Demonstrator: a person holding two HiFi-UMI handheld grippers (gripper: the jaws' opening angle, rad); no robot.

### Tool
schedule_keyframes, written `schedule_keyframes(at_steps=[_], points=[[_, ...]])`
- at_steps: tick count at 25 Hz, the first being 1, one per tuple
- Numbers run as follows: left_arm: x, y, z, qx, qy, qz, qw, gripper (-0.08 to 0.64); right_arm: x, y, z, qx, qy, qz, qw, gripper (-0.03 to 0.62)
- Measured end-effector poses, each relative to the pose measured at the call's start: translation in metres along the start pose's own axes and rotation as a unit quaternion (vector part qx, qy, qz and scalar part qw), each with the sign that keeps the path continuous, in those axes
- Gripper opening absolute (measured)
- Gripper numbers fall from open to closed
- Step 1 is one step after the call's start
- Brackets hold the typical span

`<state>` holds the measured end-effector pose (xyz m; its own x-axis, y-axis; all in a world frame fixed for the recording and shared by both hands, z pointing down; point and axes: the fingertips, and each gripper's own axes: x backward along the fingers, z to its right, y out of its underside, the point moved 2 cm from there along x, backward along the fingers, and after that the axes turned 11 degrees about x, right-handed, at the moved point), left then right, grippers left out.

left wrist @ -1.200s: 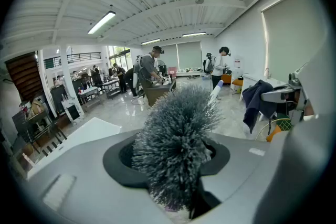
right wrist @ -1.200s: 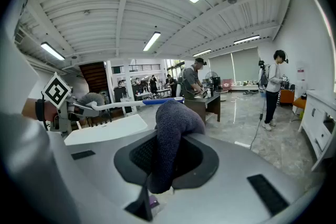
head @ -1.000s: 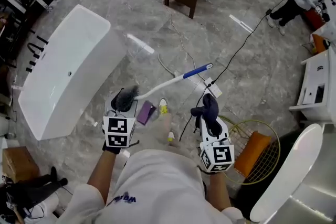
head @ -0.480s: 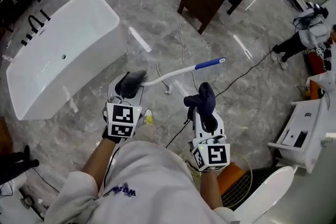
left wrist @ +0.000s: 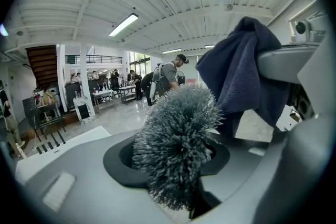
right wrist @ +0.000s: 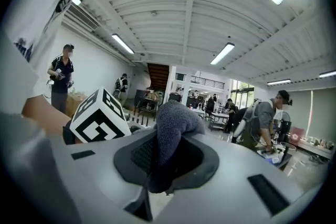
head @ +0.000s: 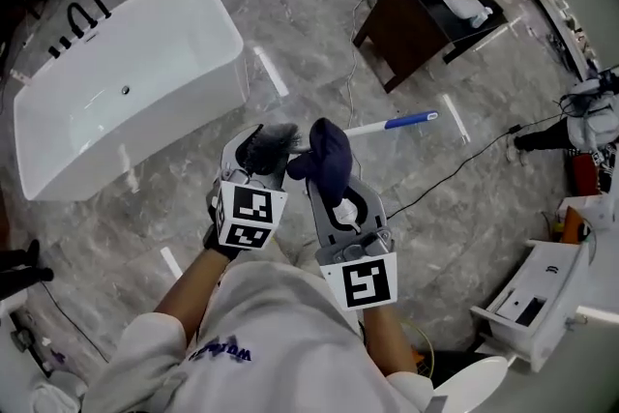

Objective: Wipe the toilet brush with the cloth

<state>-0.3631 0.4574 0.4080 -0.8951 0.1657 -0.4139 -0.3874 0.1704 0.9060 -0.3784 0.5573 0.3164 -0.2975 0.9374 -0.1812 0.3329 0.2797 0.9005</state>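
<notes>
The toilet brush has a grey bristle head [head: 269,142] and a white handle with a blue end [head: 406,121] that points right. My left gripper [head: 257,160] is shut on the brush at its head; the bristles [left wrist: 176,144] stand up between the jaws in the left gripper view. My right gripper [head: 332,187] is shut on a dark blue cloth [head: 325,155], bunched above its jaws [right wrist: 173,128]. The cloth [left wrist: 244,68] sits right beside the bristles, touching or nearly so. Both grippers are held close together in front of my chest.
A white bathtub [head: 126,82] stands on the marble floor at the left. A dark wooden table [head: 416,29] is at the back right, and cables [head: 464,164] run over the floor. A white cabinet [head: 537,305] stands at the right. People stand in the background.
My right gripper has carried the cloth leftward up to the brush head. Both grippers now sit side by side, and the brush handle points more to the right.
</notes>
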Motion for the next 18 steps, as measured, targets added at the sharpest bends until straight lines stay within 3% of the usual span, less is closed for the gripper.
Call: schedule_keyframes(at_steps=[4,9,18], points=[[-0.022,-0.019,0.002,-0.003,-0.018,0.004,0.9998,0.196,-0.040,0.025,0.015,0.026,-0.048,-0.011,0.998,0.060],[-0.073,-0.038,0.016,0.000,-0.055,-0.009,0.9984,0.193,-0.077,0.059,0.068,0.056,-0.092,0.001,0.994,0.059],[-0.145,-0.081,0.041,0.018,-0.112,-0.026,0.9932,0.193,-0.112,0.099,0.195,-0.007,-0.152,0.064,0.986,0.061]])
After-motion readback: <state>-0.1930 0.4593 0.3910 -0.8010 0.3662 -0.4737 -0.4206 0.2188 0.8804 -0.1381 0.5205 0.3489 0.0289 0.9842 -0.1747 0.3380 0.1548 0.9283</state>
